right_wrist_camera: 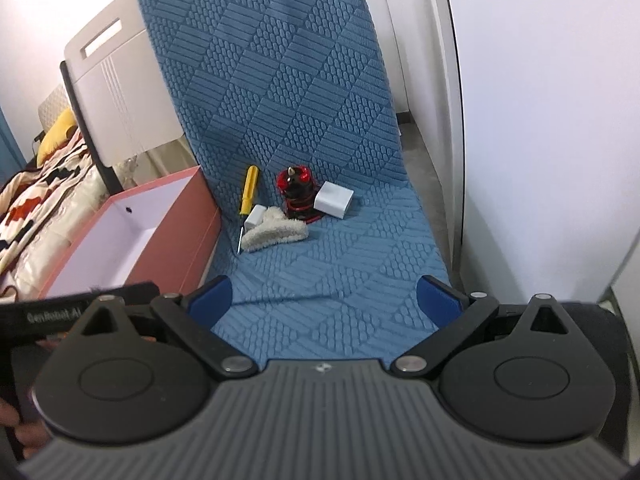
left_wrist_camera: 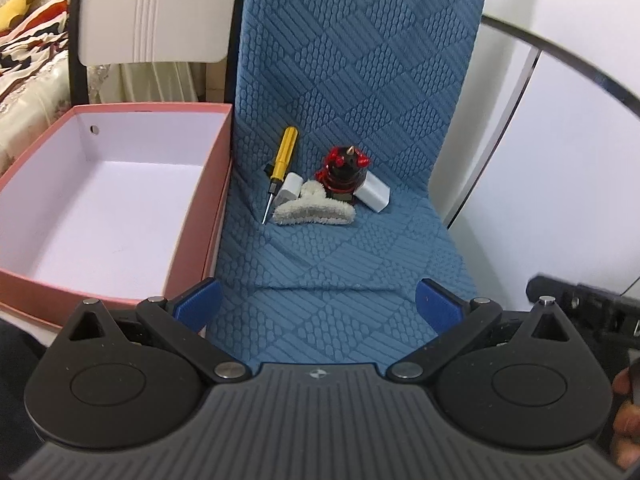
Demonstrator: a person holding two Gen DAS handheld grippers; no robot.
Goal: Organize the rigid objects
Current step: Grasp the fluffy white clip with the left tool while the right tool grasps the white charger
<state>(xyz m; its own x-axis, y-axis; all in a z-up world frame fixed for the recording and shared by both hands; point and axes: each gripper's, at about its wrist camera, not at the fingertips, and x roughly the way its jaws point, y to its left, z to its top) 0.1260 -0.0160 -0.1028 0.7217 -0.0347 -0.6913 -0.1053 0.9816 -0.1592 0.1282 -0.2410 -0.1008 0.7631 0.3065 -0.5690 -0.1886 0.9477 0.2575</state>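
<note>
On a blue quilted chair seat (left_wrist_camera: 340, 264) lie a yellow-handled screwdriver (left_wrist_camera: 280, 164), a small white charger (left_wrist_camera: 290, 189), a fluffy white hair claw (left_wrist_camera: 314, 210), a red and black figurine (left_wrist_camera: 342, 174) and a larger white adapter block (left_wrist_camera: 374, 192). They also show in the right wrist view: screwdriver (right_wrist_camera: 247, 196), small charger (right_wrist_camera: 256, 217), hair claw (right_wrist_camera: 276, 234), figurine (right_wrist_camera: 298, 194), adapter block (right_wrist_camera: 334, 199). My left gripper (left_wrist_camera: 318, 304) is open and empty, well short of the objects. My right gripper (right_wrist_camera: 324, 298) is open and empty, also short of them.
An empty pink box with a white inside (left_wrist_camera: 104, 200) stands left of the seat, also in the right wrist view (right_wrist_camera: 132, 236). A white chair back (left_wrist_camera: 156, 12) and a patterned bed (left_wrist_camera: 28, 60) lie behind it. White cabinets (right_wrist_camera: 540, 120) stand on the right.
</note>
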